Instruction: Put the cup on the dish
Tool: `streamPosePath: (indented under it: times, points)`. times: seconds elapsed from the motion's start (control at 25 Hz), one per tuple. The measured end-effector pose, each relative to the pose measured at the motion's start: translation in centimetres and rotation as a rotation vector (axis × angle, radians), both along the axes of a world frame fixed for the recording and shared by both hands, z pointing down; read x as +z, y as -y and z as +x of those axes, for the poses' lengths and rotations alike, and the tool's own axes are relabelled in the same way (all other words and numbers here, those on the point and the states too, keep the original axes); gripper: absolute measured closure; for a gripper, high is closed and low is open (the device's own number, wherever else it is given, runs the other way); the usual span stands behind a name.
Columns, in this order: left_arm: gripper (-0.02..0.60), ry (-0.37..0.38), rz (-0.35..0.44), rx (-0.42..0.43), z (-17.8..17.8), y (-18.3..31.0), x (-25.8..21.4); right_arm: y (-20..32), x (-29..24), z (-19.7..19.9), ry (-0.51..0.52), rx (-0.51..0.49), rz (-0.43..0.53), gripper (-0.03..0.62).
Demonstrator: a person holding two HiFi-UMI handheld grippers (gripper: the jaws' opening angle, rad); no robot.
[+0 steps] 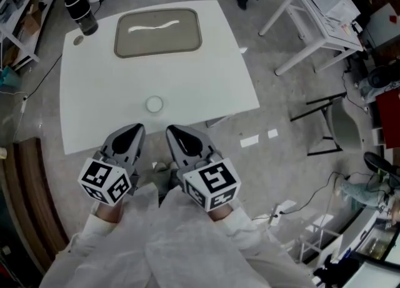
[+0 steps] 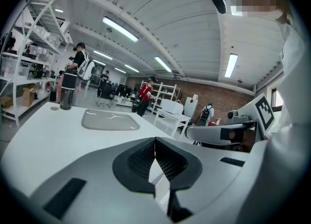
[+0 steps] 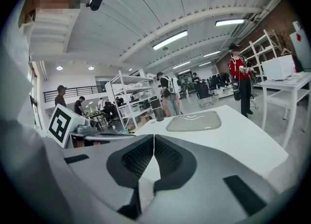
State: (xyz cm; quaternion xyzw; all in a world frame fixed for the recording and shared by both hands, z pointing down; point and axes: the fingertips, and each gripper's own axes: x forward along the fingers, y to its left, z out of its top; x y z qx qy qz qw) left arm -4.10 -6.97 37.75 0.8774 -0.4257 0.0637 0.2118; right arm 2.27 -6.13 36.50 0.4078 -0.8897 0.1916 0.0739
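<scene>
The white surface point(image 1: 206, 87) carries the grey dish point(image 1: 157, 43) toward its far edge. My left gripper point(image 1: 134, 132) and right gripper point(image 1: 172, 132) hover well nearer me than the dish, both pairs of fingers closed tight, holding nothing. The dark cup point(image 1: 81, 10) stands upright just left of the dish, not touching it.

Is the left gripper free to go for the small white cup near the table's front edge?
Probably yes: the left gripper is empty, and only bare table lies between it and the small white cup just ahead. Its jaws are shut, so they must open first.
</scene>
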Motion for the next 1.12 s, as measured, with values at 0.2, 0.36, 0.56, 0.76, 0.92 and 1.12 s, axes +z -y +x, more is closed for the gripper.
streamPosePath:
  times: [0.2,0.36,0.56,0.76,0.92,1.12]
  points:
    - [0.574,0.022,-0.018,0.008,-0.5,0.8,0.8,0.3,0.4,-0.3,-0.004,0.014,-0.029,0.580]
    - [0.574,0.032,-0.027,0.013,-0.6,1.3,1.8,0.3,1.3,-0.2,-0.007,0.017,-0.050,0.580]
    - [0.574,0.040,-0.044,0.016,-0.6,2.0,3.6,0.3,3.3,-0.4,-0.013,0.014,-0.085,0.580]
    - [0.572,0.061,-0.038,-0.030,-1.0,3.2,4.8,0.9,4.8,0.0,-0.006,0.035,-0.126,0.580]
    - [0.497,0.085,-0.056,-0.051,-1.3,4.0,6.6,1.0,6.2,-0.1,-0.003,0.036,-0.151,0.580]
    - [0.457,0.103,-0.098,-0.021,-0.9,4.8,9.0,1.1,7.9,0.0,0.022,0.048,-0.191,0.580]
